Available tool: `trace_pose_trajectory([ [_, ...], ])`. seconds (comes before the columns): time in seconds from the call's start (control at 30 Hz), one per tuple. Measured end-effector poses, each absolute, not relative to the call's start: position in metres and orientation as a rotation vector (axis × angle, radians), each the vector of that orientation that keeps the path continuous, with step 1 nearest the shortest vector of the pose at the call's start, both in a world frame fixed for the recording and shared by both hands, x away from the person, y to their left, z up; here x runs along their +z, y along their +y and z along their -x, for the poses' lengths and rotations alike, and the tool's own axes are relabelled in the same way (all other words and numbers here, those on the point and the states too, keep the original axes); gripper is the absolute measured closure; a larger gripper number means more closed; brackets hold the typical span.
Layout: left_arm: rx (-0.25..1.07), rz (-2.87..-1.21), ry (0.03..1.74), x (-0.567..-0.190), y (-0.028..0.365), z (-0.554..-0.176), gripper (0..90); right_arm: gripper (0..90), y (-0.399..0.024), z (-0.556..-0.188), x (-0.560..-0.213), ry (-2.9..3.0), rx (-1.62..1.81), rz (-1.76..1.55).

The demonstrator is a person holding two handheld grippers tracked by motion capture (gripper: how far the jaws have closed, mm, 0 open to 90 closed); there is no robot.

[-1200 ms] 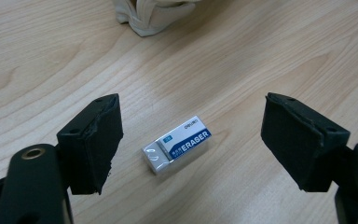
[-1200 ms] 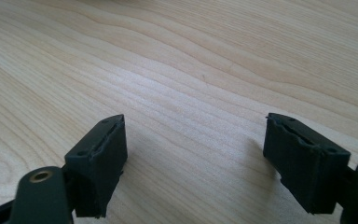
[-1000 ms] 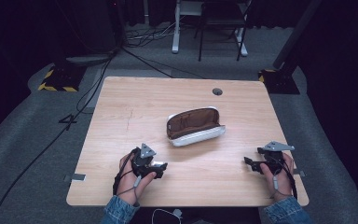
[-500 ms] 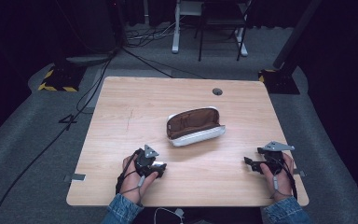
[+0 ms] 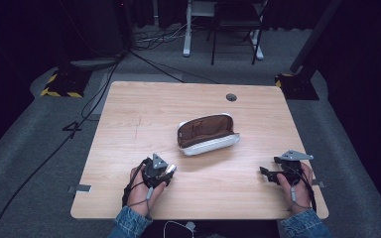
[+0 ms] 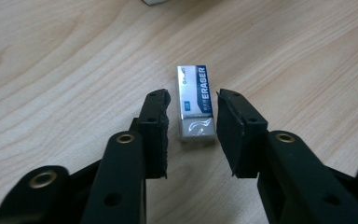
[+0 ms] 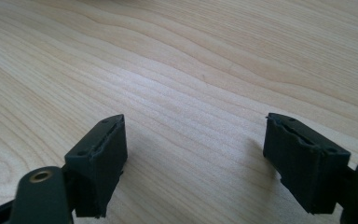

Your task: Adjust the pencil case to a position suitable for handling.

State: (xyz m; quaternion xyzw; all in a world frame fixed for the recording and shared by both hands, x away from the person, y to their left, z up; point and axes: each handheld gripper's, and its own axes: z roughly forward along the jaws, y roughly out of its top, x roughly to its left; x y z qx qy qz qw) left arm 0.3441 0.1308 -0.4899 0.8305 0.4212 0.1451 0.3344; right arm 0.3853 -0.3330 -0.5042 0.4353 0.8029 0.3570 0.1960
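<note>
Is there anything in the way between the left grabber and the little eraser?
No. The eraser lies flat on the wooden table, its near end between the left gripper's open jaws, with small gaps on both sides and nothing in them.

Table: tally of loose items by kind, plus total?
Pencil case, open, near the table's middle: 1
Eraser, white with a blue sleeve, lying flat between the left gripper's open jaws: 1
Total: 2
</note>
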Motion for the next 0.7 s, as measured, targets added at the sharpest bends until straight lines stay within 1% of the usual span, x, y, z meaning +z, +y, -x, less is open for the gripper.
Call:
trace_pose_trajectory([
  [0.1,0.349,-2.155,1.093,-0.4876,0.1320,-0.3432,73.0,21.7,-0.3331,-0.3853,-0.5042,2.249,1.000,-1.219],
  [0.23,0.359,-2.159,1.086,-0.4871,0.1324,-0.3438,72.9,21.8,-0.3331,-0.3853,-0.5042,2.249,1.000,-1.219],
  [0.33,0.362,-2.166,1.098,-0.4891,0.1327,-0.3457,61.6,21.8,-0.3331,-0.3853,-0.5042,2.249,0.999,-1.219],
  [0.43,0.362,-2.178,1.093,-0.4913,0.1319,-0.3468,63.1,21.7,-0.3331,-0.3853,-0.5042,2.249,1.000,-1.219],
  [0.53,0.354,-2.195,1.075,-0.4922,0.1300,-0.3467,72.1,21.7,-0.3331,-0.3853,-0.5042,2.249,1.000,-1.219],
  [0.7,0.373,-2.198,1.035,-0.4881,0.1288,-0.3453,72.8,21.7,-0.3331,-0.3853,-0.5042,2.249,0.999,-1.219],
])
